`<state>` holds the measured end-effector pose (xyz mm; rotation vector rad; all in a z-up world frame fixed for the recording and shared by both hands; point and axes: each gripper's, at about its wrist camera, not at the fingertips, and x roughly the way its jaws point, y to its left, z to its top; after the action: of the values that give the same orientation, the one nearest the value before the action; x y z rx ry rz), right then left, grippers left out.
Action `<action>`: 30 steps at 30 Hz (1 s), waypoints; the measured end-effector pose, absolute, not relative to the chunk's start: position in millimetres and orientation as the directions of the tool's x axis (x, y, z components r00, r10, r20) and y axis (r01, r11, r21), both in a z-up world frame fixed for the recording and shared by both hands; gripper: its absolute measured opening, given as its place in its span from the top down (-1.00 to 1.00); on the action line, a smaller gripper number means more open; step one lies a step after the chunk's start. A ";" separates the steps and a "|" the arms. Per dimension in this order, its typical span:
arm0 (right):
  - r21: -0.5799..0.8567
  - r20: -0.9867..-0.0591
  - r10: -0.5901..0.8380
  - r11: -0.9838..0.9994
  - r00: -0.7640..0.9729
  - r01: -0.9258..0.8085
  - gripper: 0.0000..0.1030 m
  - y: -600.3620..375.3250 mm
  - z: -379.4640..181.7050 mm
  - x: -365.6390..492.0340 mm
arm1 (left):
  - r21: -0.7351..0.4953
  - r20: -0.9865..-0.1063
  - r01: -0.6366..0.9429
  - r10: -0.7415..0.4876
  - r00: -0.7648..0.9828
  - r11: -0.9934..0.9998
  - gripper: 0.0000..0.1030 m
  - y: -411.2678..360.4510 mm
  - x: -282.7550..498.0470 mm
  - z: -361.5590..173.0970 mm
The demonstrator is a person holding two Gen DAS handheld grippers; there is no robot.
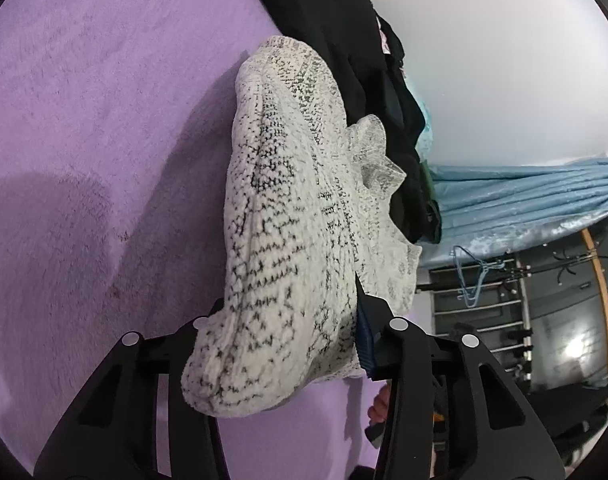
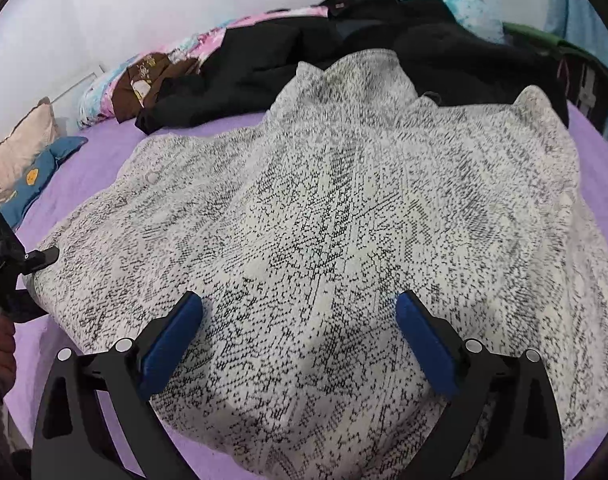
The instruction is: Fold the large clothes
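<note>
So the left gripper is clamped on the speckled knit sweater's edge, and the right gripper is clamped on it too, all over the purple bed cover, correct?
Not quite. The right gripper is open, its blue pads spread above the speckled knit sweater, as the right wrist view shows. The left gripper is clamped on the sweater's edge, and the purple bed cover lies underneath.

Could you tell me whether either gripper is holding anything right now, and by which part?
The left gripper grips the speckled knit sweater at its edge; the right gripper is open, holding nothing.
</note>
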<state>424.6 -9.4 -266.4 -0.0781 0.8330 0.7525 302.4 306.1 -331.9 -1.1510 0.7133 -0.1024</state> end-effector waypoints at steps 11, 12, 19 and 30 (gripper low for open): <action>0.332 -0.585 0.673 0.708 0.452 -0.624 -0.87 -52.4 -235.0 414.6 | -0.743 -0.583 -0.343 -0.302 0.755 0.575 0.27 271.8 306.5 -275.0; 0.335 -0.579 0.673 0.711 0.460 -0.619 -0.87 -58.1 -231.2 417.0 | -0.732 -0.592 -0.347 -0.295 0.750 0.587 0.27 268.6 308.0 -270.3; 0.459 -0.513 0.687 0.726 0.515 -0.512 -0.87 -109.7 -211.5 444.0 | -0.592 -0.685 -0.362 -0.212 0.697 0.720 0.28 224.8 333.2 -214.7; 0.608 -0.468 0.733 0.672 0.493 -0.423 -0.87 -156.5 -203.7 472.0 | -0.293 -0.810 -0.434 0.020 0.587 0.852 0.34 148.7 358.0 -182.3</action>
<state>472.0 -156.5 -203.7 0.4481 0.7751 0.7300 358.0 148.7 -182.3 -0.4997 0.9135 0.2779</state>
